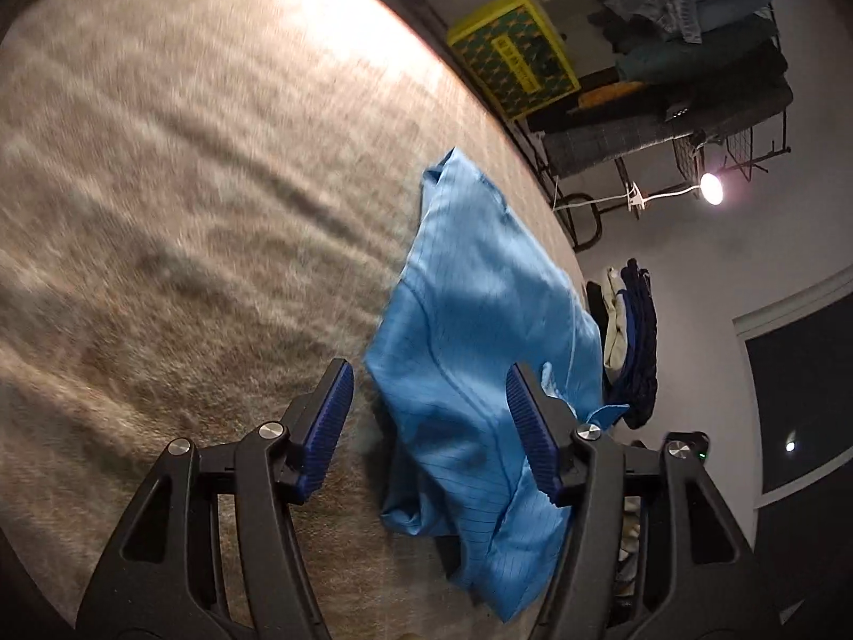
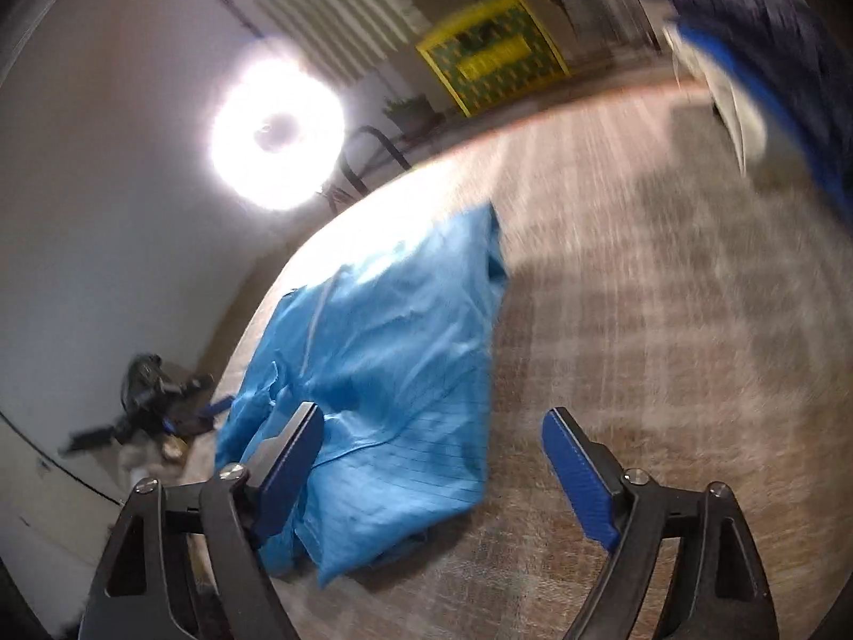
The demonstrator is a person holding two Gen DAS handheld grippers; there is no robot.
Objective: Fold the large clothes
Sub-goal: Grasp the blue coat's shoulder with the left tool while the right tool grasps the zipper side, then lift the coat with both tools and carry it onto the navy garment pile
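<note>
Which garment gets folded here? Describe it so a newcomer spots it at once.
Start from the wide tan, carpet-like table that fills both wrist views. On it, near its curved edge, lies a light blue garment in a loose, part-folded heap with faint pinstripes. Unlike the dark navy and cream clothes piled beyond the edge, it is pale and glossy.

Ahead and to the left of your left gripper [image 1: 429, 389] the brown tabletop [image 1: 186, 186] lies bare, so you can pass freely there. Between its fingers and off to its right, the blue garment [image 1: 469, 352] lies bunched in the way. For your right gripper [image 2: 432, 437], bare table stretches ahead and to the right; the garment lies to its left, and dark blue clothes [image 2: 773, 69] hang at upper right.
</note>
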